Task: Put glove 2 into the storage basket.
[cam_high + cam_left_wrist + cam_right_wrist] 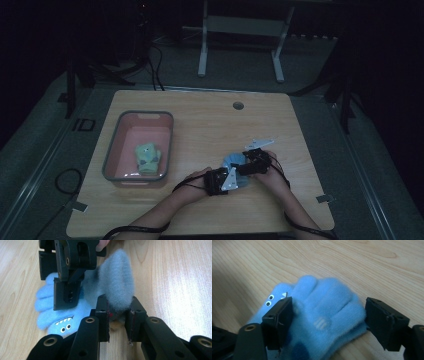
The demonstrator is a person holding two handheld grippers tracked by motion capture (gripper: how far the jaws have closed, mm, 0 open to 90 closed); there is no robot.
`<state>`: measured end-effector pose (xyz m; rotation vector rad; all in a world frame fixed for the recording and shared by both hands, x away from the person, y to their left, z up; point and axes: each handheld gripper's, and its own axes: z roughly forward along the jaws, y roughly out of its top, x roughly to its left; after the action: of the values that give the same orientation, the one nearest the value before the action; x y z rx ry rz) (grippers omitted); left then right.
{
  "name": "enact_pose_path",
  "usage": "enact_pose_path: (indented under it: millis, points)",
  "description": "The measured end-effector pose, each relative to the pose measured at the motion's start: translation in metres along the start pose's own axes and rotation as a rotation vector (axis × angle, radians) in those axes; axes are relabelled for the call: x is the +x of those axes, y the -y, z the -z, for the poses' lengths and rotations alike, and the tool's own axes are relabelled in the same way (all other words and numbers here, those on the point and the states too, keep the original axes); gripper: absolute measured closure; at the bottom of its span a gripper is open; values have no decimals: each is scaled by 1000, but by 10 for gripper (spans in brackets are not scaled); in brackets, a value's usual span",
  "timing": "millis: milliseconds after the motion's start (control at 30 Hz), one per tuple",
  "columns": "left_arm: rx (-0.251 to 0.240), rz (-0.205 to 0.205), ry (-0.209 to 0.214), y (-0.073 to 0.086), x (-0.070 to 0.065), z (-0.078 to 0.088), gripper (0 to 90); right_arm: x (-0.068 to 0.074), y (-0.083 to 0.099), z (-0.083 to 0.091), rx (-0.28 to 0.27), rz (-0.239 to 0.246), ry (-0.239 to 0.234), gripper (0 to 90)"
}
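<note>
Dark floor is lying all around the wooden table (200,125), and a white frame is standing far behind it. On the table's left side a grey and pink tub (112,150) is sitting, and a small green glove (148,159) is lying inside it, near the front.

Two hands are coming in from the bottom of the high view and meeting near the front of the table, to the right of the tub. A fluffy blue glove (233,161) is lying there on the wood, between the two grippers.

The left gripper (119,315) is pinching a bit of the blue glove. Its two black jaws are squeezing close together, and a fuzzy lump of the glove is sticking up between them. In the left gripper view, little eyes and white teeth are showing on the glove, down by the wood.

The right gripper (328,320) is sitting over the blue glove with its jaws standing wide apart. One jaw is resting on the glove beside the little eyes, and the other jaw is standing just past the glove's far edge. The jaws are not squeezing the glove
</note>
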<state>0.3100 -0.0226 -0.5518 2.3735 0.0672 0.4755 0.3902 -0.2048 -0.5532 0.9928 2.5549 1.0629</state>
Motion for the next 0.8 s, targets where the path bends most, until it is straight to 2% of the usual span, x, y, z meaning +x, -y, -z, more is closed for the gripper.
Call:
enact_pose_path:
  millis: [100,133,167,233,333,367,433,533,667,800]
  points:
    - [3,2,2,0,0,0,757,-1,0,-1,1,16,5,195]
    - [3,2,2,0,0,0,758,-1,0,-1,1,16,5,195]
    - [4,4,4,0,1,0,758,-4,1,-2,-3,4,4,157]
    - [0,15,8,0,1,0,760,-5,2,-2,-11,5,0,180]
    - [-5,26,17,1,3,0,766,-2,2,0,-19,27,-33,331]
    - [-5,26,17,1,3,0,768,-2,2,0,-19,27,-33,331]
    - [-6,35,21,1,4,0,770,0,2,1,-17,18,-77,504]
    - [-1,38,29,0,5,1,777,2,4,1,-31,-7,-130,662]
    - [6,36,33,1,7,3,787,0,5,1,-36,-78,-172,759]
    - [7,52,38,3,11,10,791,-1,1,6,-53,-109,-187,802]
